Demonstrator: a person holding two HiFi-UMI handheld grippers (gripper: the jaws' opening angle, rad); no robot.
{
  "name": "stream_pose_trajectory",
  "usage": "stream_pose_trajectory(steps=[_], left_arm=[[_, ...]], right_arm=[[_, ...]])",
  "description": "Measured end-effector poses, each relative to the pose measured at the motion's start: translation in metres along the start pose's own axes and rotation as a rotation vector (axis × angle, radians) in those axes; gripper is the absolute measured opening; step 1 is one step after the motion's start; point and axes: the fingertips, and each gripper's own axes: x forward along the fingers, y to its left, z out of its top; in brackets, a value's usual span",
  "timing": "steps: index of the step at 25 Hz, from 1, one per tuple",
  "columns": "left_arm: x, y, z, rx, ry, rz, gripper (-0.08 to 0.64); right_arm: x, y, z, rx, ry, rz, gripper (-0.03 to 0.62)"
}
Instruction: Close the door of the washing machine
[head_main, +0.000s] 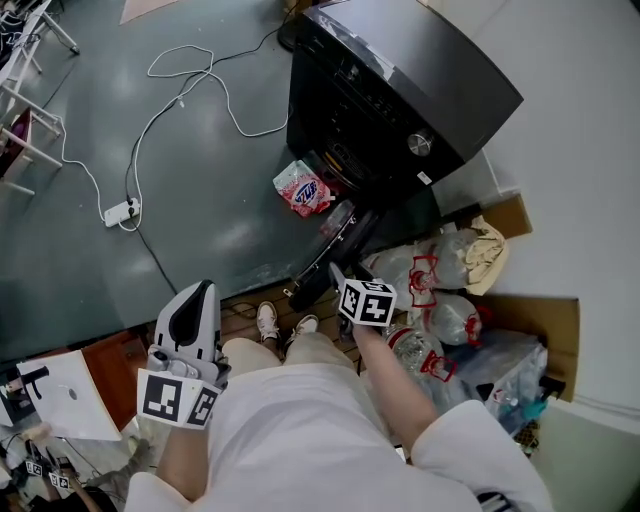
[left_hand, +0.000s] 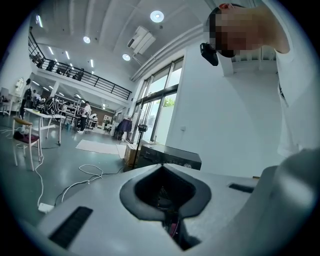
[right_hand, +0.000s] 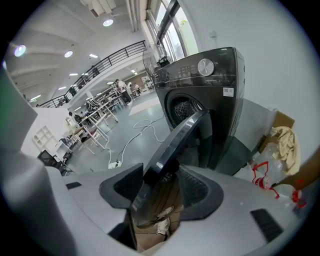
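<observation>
Presently the washing machine door (right_hand: 182, 137) is being straddled by the right tool (right_hand: 161, 175), jaws parted, for swinging shut.

Drum interior (right_hand: 184, 107) of the washing machine (right_hand: 212, 82): dark, contents indistinct.

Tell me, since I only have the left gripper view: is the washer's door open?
Observer: Yes. The door stands wide open in front of the washer.
Operator: Where's the right gripper?
Observer: At the door. The right gripper has the door's rim between its jaws, which stand apart and don't look clamped on it.
Operator: Anything near the opening?
Observer: A red-and-white packet lies on the floor by the washer's front.
</observation>
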Motion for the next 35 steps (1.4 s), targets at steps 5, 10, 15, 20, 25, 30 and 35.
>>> stream_pose_trajectory(steps=[5, 10, 15, 20, 25, 30, 35], left_arm=[[0.007, 0.012, 0.001, -0.023, -0.011, -0.005, 0.005], [0.015, 0.021, 0.005, -0.035, -0.022, -0.021, 0.005], [0.024, 0.032, 0.009, -0.038, -0.026, -0.023, 0.005], [0.030, 0.046, 0.010, -0.044, -0.021, -0.012, 0.005], [0.031, 0.060, 0.012, -0.050, -0.019, 0.011, 0.005], [0.031, 0.073, 0.011, -0.057, -0.021, 0.037, 0.005], [0.031, 0.087, 0.008, -0.073, -0.011, 0.058, 0.005]], right_arm=[[0.012, 0.013, 0.008, 0.042, 0.006, 0.009, 0.221], [0.023, 0.027, 0.017, 0.060, 0.019, 0.027, 0.216], [0.036, 0.038, 0.027, 0.083, 0.023, 0.040, 0.213], [0.048, 0.046, 0.040, 0.111, 0.018, 0.040, 0.212], [0.062, 0.055, 0.053, 0.130, 0.022, 0.053, 0.209], [0.074, 0.064, 0.065, 0.111, 0.034, 0.052, 0.196], [0.072, 0.089, 0.095, -0.363, 0.016, -0.008, 0.191]])
